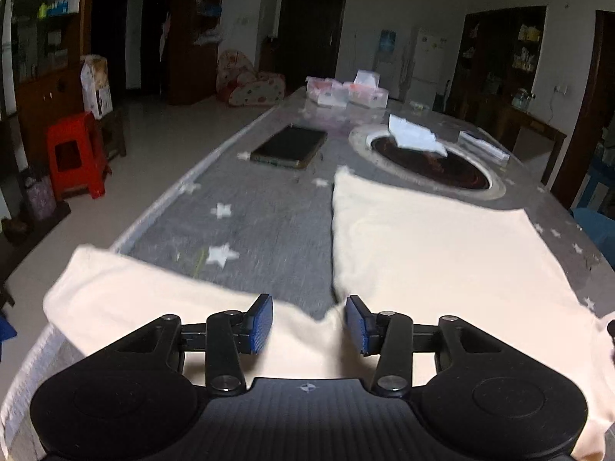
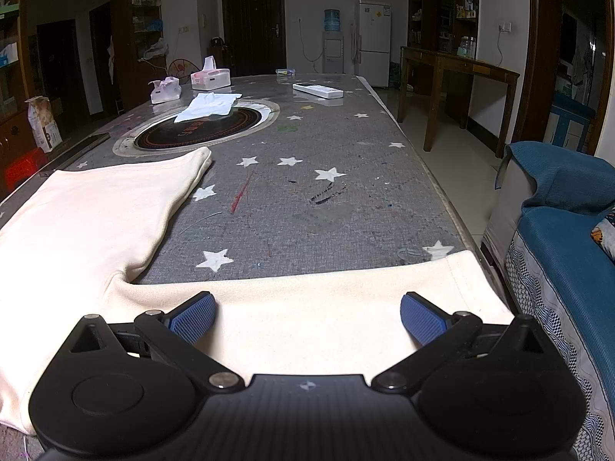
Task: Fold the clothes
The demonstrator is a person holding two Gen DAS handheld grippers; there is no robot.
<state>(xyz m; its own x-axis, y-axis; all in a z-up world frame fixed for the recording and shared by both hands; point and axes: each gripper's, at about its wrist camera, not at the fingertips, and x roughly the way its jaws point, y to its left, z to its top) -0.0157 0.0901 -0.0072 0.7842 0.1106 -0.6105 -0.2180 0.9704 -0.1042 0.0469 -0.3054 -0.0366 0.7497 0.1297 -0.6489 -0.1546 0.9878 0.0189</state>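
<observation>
A cream T-shirt [image 1: 442, 253] lies flat on a grey star-patterned table cover [image 1: 246, 223]. Its left sleeve [image 1: 127, 292] spreads toward the table's left edge. My left gripper [image 1: 309, 322] hovers open over the armpit area where that sleeve meets the body; cloth lies under and between its blue pads [image 1: 261, 322], but they do not pinch it. In the right wrist view the same cream T-shirt [image 2: 88, 223] shows its right sleeve [image 2: 346, 307] stretching to the table's right edge. My right gripper [image 2: 307, 317] stands wide open above that sleeve.
A dark book [image 1: 288, 146], a round inset hotplate [image 2: 200, 130] with a white cloth [image 2: 209, 105] on it, tissue boxes [image 2: 210, 77] and a white remote [image 2: 317, 90] sit farther back. A blue sofa [image 2: 569, 230] stands right of the table, a red stool [image 1: 75, 153] left.
</observation>
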